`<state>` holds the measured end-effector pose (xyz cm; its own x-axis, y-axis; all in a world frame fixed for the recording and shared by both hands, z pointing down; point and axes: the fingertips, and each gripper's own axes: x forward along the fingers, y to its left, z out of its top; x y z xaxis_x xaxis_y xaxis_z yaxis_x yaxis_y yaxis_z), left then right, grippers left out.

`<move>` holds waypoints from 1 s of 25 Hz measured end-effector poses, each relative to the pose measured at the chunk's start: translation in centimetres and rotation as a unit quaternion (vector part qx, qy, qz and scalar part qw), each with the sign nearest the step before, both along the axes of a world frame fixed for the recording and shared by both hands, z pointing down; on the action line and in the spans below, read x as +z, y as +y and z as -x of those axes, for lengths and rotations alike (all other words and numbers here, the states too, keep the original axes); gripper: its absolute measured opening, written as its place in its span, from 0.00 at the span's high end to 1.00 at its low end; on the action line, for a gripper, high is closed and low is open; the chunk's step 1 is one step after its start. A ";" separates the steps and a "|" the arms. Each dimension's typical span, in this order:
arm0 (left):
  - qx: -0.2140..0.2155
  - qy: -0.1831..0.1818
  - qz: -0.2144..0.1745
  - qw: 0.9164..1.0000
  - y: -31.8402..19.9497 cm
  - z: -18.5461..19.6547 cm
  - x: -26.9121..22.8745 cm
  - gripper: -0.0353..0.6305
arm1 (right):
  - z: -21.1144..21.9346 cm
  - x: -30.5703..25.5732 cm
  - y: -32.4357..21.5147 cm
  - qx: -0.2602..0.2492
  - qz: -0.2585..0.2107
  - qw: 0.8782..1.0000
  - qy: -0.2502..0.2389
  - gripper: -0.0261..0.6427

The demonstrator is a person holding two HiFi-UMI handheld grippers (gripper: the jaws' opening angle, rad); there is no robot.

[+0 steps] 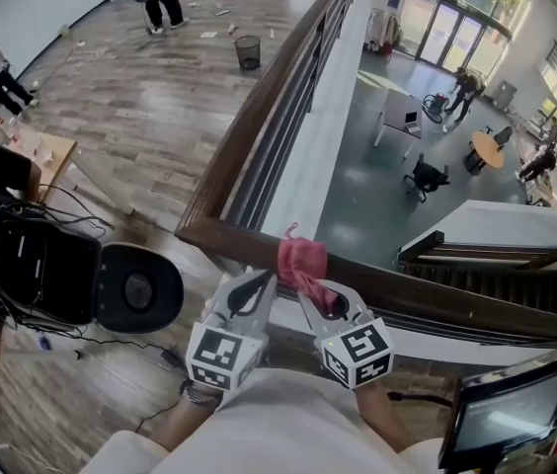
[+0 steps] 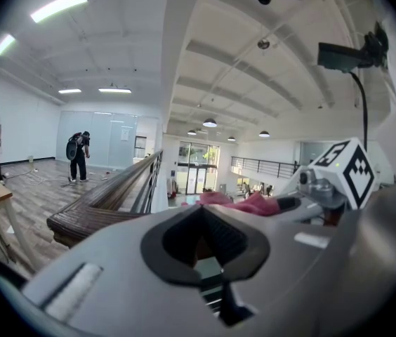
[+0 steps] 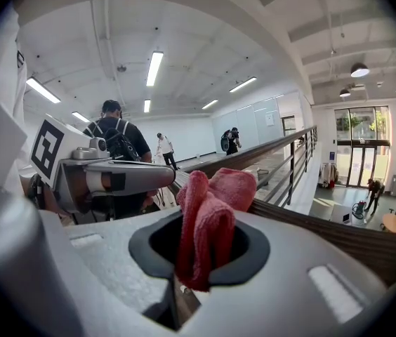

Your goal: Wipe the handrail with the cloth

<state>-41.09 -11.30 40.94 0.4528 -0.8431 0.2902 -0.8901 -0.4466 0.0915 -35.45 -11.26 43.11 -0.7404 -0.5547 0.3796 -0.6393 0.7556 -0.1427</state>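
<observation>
Now right gripper (image 1: 310,289) clamps pink cloth (image 1: 301,258) against handrail (image 1: 251,126) (left gripper (image 1: 257,282) closed, empty).

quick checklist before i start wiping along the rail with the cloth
1. Cloth held in the right gripper: ok, the jaws are shut on a fold of it.
2. Cloth on the handrail: ok, it appears to rest on the top near the corner.
3. Left gripper out of the way: ok, shut on nothing, beside the cloth.
4. Rail top free of things: ok on the stretches in view.
5. Cloth pressed firmly enough to wipe: cannot tell.
</observation>
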 end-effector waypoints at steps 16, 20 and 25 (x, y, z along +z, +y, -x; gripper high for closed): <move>0.034 0.006 -0.006 0.999 -1.0 -5.3 -0.8 0.94 | -4.1 -0.3 0.7 0.006 0.003 1.000 0.006 0.87; 0.036 0.008 -0.003 0.999 -1.2 -6.0 -0.8 0.94 | -4.6 -0.4 0.8 0.005 0.007 1.000 0.000 0.87; 0.038 0.004 -0.003 0.999 -1.3 -6.2 -0.3 0.94 | -4.7 -0.3 0.8 0.007 0.005 1.000 -0.001 0.87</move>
<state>-34.89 -12.64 40.69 0.5183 -0.8073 0.2822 -0.8525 -0.5140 0.0951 -30.75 -10.46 42.84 -0.7341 -0.5608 0.3830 -0.6489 0.7456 -0.1519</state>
